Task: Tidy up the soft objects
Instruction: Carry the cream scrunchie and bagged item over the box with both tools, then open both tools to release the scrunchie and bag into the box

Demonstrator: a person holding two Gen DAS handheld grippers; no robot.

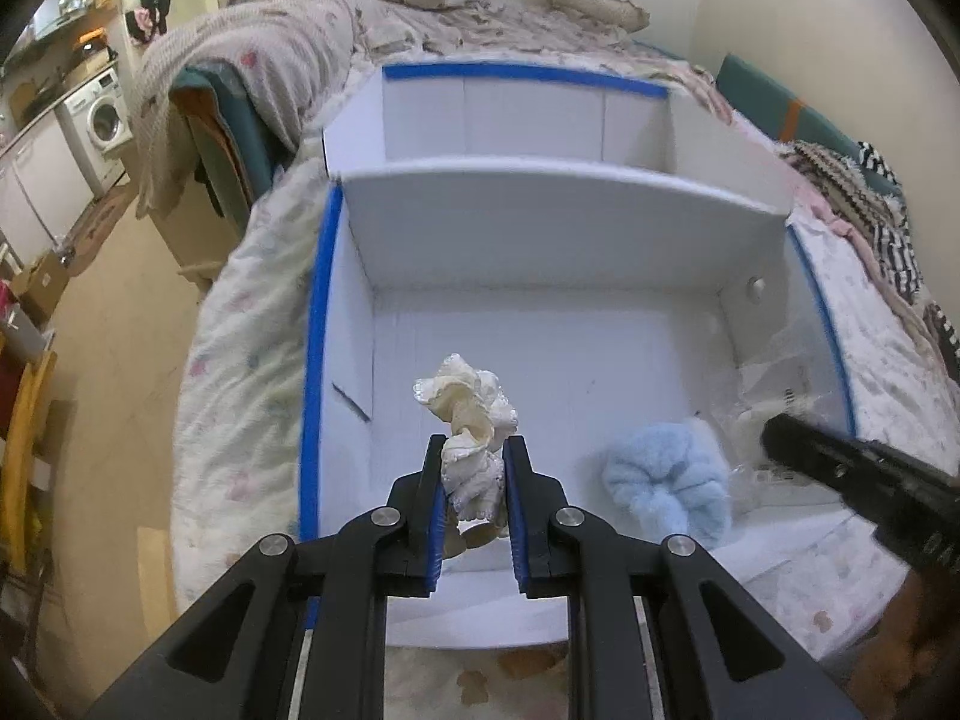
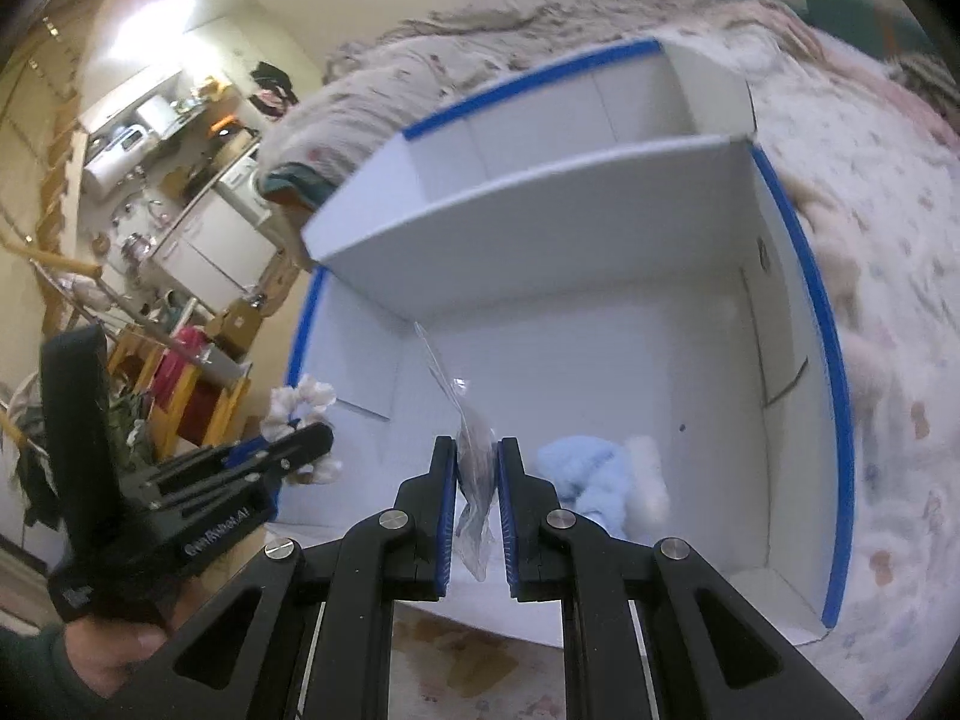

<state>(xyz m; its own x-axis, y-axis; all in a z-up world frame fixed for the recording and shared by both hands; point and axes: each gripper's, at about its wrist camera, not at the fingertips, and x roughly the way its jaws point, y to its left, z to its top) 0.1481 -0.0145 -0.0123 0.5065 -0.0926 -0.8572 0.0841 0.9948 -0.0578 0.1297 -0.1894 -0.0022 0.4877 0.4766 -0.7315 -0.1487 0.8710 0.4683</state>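
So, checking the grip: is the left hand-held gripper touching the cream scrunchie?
Touching. The left wrist view shows the left hand-held gripper with both pads pressed against the cream scrunchie, lifted above the box floor.

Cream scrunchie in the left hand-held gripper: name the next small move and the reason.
Probably lower it and release beside the blue scrunchie. The left hand-held gripper holds the cream scrunchie above the white box's near compartment, where the blue one already lies.
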